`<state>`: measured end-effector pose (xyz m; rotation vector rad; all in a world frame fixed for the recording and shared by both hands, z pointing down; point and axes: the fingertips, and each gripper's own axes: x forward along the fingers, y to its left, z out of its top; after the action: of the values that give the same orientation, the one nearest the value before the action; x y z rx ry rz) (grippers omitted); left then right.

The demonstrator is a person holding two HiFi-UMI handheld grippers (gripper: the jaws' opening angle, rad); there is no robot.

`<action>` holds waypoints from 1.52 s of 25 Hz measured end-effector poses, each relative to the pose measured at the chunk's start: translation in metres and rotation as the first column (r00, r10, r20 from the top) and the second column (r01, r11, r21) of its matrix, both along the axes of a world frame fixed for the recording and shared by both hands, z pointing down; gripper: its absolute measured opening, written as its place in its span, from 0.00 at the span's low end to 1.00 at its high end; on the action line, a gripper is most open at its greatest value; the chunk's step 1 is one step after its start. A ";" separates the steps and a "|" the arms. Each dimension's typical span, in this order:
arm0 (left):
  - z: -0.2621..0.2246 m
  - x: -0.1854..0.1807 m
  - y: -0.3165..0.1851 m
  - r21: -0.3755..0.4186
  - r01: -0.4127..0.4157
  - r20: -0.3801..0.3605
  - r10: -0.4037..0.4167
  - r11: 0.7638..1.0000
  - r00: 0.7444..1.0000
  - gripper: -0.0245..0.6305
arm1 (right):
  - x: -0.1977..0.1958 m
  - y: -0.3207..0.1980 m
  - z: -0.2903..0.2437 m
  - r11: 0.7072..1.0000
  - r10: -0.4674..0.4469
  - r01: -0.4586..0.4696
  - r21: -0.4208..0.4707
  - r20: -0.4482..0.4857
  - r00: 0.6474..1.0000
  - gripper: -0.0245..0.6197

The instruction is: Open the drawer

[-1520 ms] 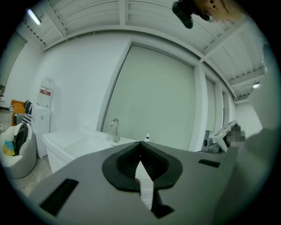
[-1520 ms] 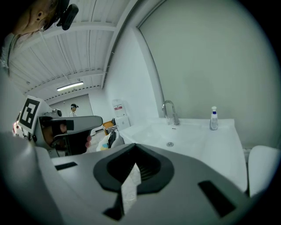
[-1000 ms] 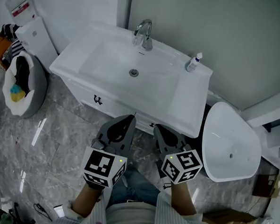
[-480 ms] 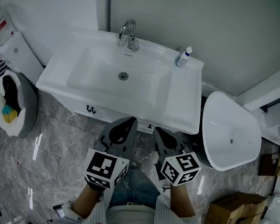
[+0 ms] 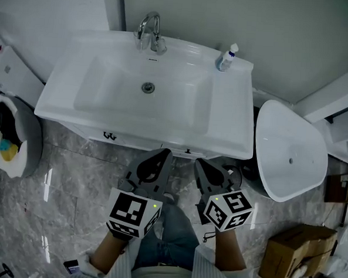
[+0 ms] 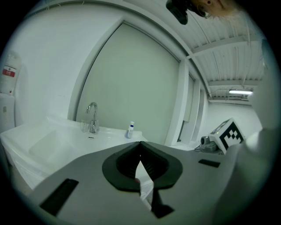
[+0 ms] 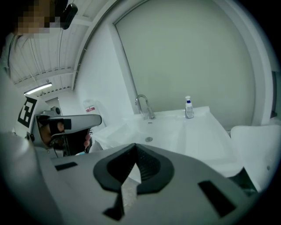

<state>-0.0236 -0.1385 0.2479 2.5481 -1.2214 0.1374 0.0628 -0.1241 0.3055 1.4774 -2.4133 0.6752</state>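
In the head view a white vanity basin (image 5: 144, 95) stands against the wall. Only a thin strip of its drawer front (image 5: 144, 143) shows under the basin's front edge, with a dark handle (image 5: 109, 136) at the left and another (image 5: 188, 150) near the middle. My left gripper (image 5: 162, 155) and right gripper (image 5: 199, 164) hang side by side just in front of that edge, tips toward it. Both are shut and hold nothing. In the left gripper view my left gripper (image 6: 140, 144) points over the basin. The right gripper (image 7: 135, 146) does the same in its own view.
A chrome tap (image 5: 148, 31) and a small bottle (image 5: 225, 56) stand at the basin's back. A white toilet (image 5: 288, 151) is close on the right, with a cardboard box (image 5: 293, 251) below it in the picture. A lined bin (image 5: 9, 137) sits on the marble floor at left.
The vanity has slid toward the left and down in the head view, so its front edge now lies just above both gripper tips. Both grippers have stayed shut.
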 end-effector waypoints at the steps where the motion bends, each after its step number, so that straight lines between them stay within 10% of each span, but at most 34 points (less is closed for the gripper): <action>1: 0.005 0.000 0.000 -0.006 -0.004 0.001 0.004 1.000 1.000 0.06 | 0.001 0.000 0.004 1.000 0.006 -0.006 -0.005 -0.002 1.000 0.05; 38: 0.241 0.022 -0.021 -0.181 -0.029 0.070 0.043 0.983 0.997 0.06 | 0.031 -0.032 0.241 0.991 0.046 -0.062 -0.118 -0.134 0.990 0.05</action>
<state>-0.0013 -0.1598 0.4888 2.4276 -1.1338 0.3378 0.0935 -0.1565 0.5467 1.4930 -2.2014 0.7003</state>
